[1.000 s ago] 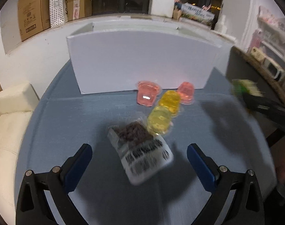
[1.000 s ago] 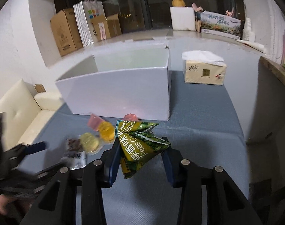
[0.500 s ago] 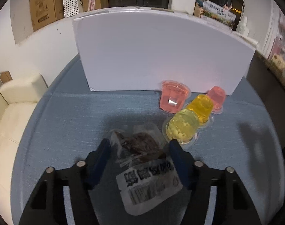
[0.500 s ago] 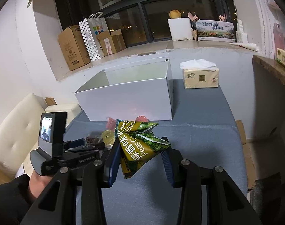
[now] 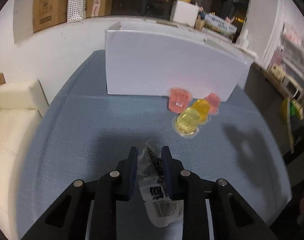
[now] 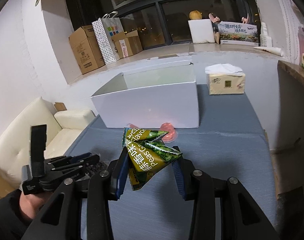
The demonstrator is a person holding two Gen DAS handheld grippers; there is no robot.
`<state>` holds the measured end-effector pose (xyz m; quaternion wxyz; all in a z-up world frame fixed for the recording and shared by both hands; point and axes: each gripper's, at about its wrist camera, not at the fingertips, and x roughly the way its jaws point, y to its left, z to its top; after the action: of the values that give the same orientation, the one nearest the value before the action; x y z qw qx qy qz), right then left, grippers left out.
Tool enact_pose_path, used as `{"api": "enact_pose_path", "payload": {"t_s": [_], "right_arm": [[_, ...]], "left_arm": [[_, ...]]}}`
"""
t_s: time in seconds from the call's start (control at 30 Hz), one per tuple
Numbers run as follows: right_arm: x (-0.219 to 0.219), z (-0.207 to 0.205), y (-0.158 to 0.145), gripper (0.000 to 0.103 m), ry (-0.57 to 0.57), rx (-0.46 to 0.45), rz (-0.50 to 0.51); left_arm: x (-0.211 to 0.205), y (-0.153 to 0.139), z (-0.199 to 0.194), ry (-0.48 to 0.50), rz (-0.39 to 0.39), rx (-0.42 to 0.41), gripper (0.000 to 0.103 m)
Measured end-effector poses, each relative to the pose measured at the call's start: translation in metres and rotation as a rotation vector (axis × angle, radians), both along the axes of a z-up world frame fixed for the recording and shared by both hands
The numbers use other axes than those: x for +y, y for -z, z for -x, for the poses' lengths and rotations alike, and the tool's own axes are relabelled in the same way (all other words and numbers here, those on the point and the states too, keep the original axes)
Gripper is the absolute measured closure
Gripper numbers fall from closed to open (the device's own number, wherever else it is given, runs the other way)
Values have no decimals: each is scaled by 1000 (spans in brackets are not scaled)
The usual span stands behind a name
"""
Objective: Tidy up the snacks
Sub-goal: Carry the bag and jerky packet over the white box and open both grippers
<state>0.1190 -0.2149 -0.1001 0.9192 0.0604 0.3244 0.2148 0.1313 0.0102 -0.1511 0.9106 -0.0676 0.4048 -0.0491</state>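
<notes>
My left gripper is shut on a clear snack packet with dark pieces and a barcode label, just above the blue tablecloth. My right gripper is shut on a green pea snack bag and holds it above the table; that bag also shows at the right edge of the left wrist view. An open white box stands at the back of the table, also in the left wrist view. Pink jelly cups and yellow jelly cups sit in front of it.
A tissue box stands right of the white box. A cream sofa lies off the table's left edge. Cardboard boxes and a paper bag line the window sill. A dark counter is at the right.
My left gripper closed from wide open onto the clear snack packet and lifted it slightly. My right gripper rose with the green bag, still held.
</notes>
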Motion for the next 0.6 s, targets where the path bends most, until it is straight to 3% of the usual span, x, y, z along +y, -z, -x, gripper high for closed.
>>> {"api": "enact_pose_path", "payload": {"t_s": [0.07, 0.1, 0.13, 0.3, 0.6], "right_arm": [[3, 1, 1, 59, -12, 3, 7], [4, 1, 0, 59, -12, 4, 6], [4, 2, -1, 58, -13, 2, 6], [8, 5, -11, 58, -21, -26, 6], [13, 3, -18, 58, -26, -42, 8]], "left_arm": [[5, -9, 3, 26, -13, -19, 79], [5, -10, 3, 36, -4, -23, 94], [5, -17, 8, 43, 5, -39, 99], [-5, -46, 18, 89, -20, -109, 101], [-1, -76, 12, 107, 4, -167, 102]]}}
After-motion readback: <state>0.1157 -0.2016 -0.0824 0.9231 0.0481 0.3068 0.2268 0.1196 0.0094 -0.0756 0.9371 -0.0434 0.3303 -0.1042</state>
